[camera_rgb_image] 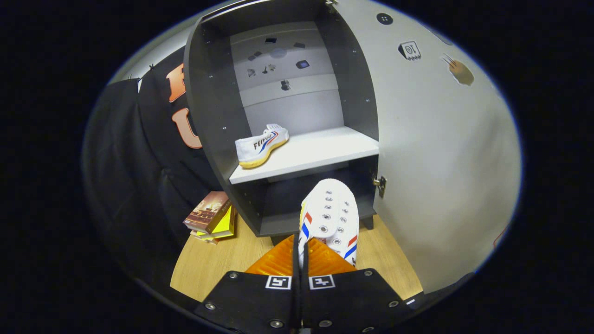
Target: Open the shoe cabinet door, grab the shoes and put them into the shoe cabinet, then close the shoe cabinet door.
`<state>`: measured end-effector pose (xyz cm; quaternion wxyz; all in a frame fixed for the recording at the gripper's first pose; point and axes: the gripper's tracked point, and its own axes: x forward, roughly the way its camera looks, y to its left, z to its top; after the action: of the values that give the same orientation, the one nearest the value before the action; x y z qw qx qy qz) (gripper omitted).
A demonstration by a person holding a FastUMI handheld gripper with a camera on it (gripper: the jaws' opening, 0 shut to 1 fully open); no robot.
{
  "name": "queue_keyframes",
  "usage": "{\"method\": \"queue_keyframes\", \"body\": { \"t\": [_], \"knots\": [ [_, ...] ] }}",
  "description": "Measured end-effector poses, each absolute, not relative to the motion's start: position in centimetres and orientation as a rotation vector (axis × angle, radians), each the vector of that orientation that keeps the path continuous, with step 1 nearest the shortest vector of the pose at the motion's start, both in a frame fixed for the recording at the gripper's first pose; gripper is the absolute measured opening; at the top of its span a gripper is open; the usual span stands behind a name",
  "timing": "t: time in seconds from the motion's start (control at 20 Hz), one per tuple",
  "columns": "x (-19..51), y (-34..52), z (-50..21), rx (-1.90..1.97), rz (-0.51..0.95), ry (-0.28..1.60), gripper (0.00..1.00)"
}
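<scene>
My gripper (300, 248) is shut on a white sneaker (332, 215) with red and blue stripes, pinching its side edge; the shoe points toe-first toward the cabinet. The dark shoe cabinet (211, 116) stands just ahead with its door (436, 153) swung wide open to the right. On the white shelf (320, 150) inside lies the other white sneaker (261, 144), on the shelf's left part, heel toward me. The held shoe hangs below the shelf's front edge, in front of the lower compartment.
A small stack of books (211, 217) lies on the wooden tabletop (218, 264) left of the cabinet's foot. A metal latch (380, 185) sticks out from the door's inner edge, close to the held shoe's right side.
</scene>
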<state>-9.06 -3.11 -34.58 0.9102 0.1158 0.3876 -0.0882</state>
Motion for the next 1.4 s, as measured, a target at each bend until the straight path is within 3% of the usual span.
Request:
{"method": "queue_keyframes", "body": {
  "t": [0.7,1.4],
  "knots": [
    [4.0,-4.0,-30.7,0.134,-0.097,0.707,0.00],
    [15.8,-8.7,-36.3,0.044,-0.152,0.738,0.00]
  ]
}}
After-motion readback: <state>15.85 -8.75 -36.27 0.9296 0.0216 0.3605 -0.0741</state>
